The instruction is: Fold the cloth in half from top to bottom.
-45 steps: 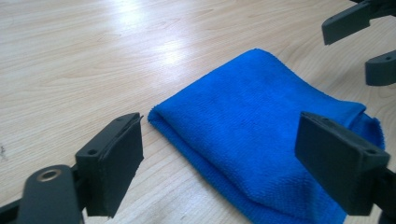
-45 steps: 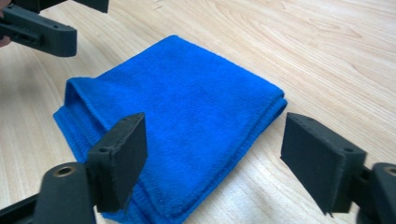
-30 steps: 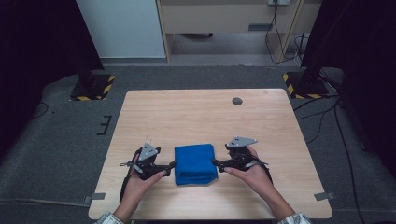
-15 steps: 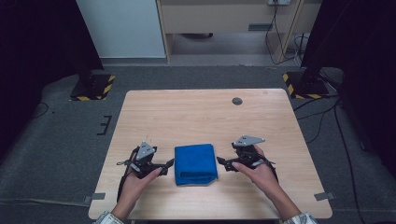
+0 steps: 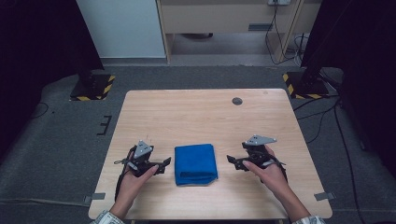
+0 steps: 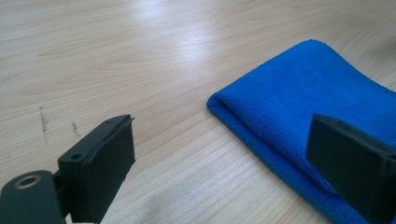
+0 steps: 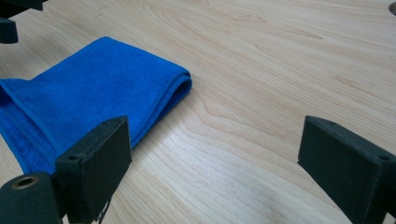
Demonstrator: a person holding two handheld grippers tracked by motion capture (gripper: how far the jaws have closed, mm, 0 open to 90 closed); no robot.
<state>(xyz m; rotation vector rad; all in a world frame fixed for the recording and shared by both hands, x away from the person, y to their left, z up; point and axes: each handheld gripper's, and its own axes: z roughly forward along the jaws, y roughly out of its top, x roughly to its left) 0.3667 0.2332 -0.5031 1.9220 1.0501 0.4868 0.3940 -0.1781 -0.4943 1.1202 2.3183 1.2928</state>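
Folded blue cloth flat on bench, near front edge, between both grippers. Left gripper and right gripper wide open, holding nothing, clear of cloth. Looks like fold finished; next, probably lifting away or regripping an edge.

Each gripper, left gripper and right gripper, is black, with 2 flat rectangular jaws, a grey 3-cornered plate on top and a thin black cable. The sleeves show a light checked pattern at 6 o'clock.
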